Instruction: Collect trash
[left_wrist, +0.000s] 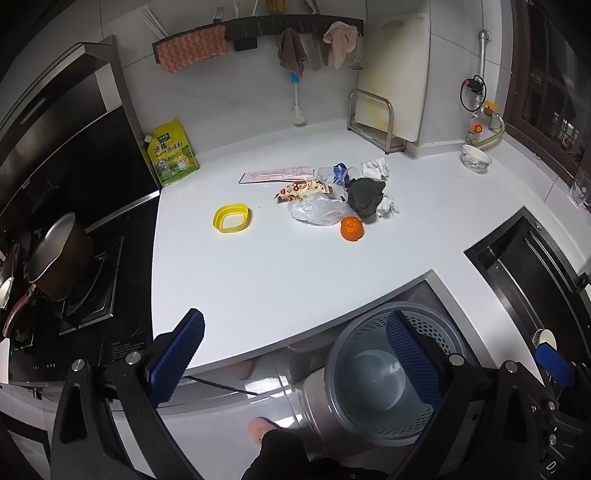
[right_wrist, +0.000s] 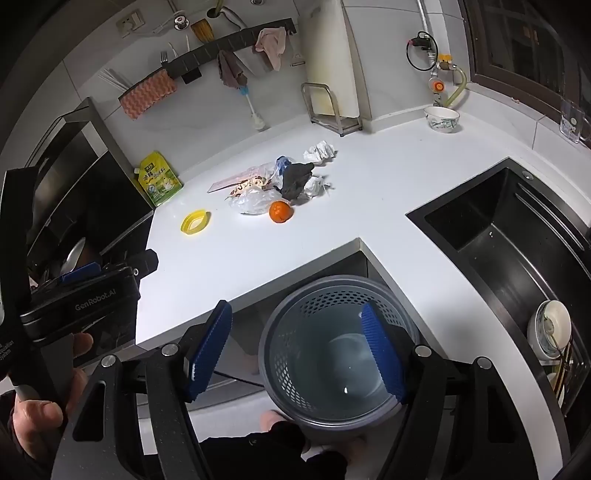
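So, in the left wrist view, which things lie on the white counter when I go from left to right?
Green pouch → yellow ring → snack wrapper → orange → dark crumpled bag → bowl.

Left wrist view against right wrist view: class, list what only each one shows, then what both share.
Only the left wrist view shows the pot on the stove. Only the right wrist view shows the sink basin in full, the dishes in it, and a hand holding the left hand-held gripper. Both share the white counter, the orange, the yellow ring, the trash pile, the bowl and the empty bin below.
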